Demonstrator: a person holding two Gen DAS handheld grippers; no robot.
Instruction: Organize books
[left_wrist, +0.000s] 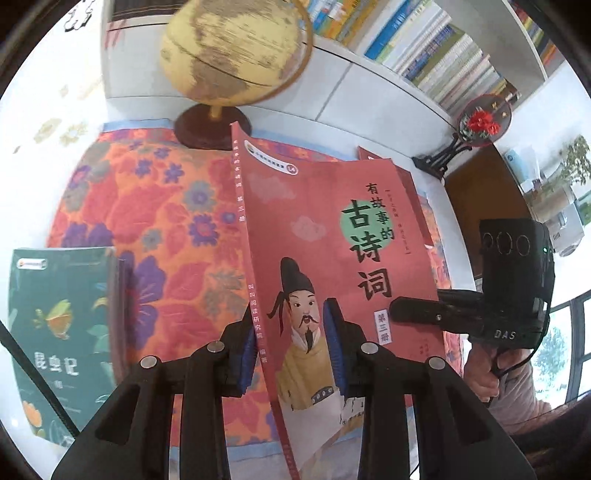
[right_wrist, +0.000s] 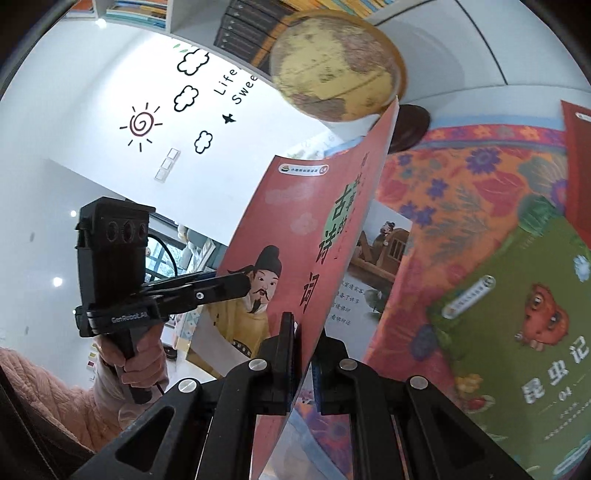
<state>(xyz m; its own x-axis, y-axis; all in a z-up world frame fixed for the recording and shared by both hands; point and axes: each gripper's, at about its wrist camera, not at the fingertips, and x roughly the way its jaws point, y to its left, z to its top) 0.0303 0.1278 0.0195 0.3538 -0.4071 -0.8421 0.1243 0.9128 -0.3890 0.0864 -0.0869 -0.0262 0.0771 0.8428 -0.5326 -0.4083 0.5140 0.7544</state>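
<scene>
Red poetry book (left_wrist: 332, 236), bearded scholar on its cover, gripped by both grippers' fingers (left_wrist: 334, 343)

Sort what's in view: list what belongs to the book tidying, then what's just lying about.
Job:
- red book, held by both
- left gripper
- right gripper
- green book
- second red book
- bookshelf

Lying about:
- globe
- floral cloth
- flower ornament

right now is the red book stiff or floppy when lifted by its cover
Likely floppy: the red book is a thin paperback whose cover bows between the left gripper and right gripper. Probably light. Its pages hang open, so it may sag or flap.
</scene>
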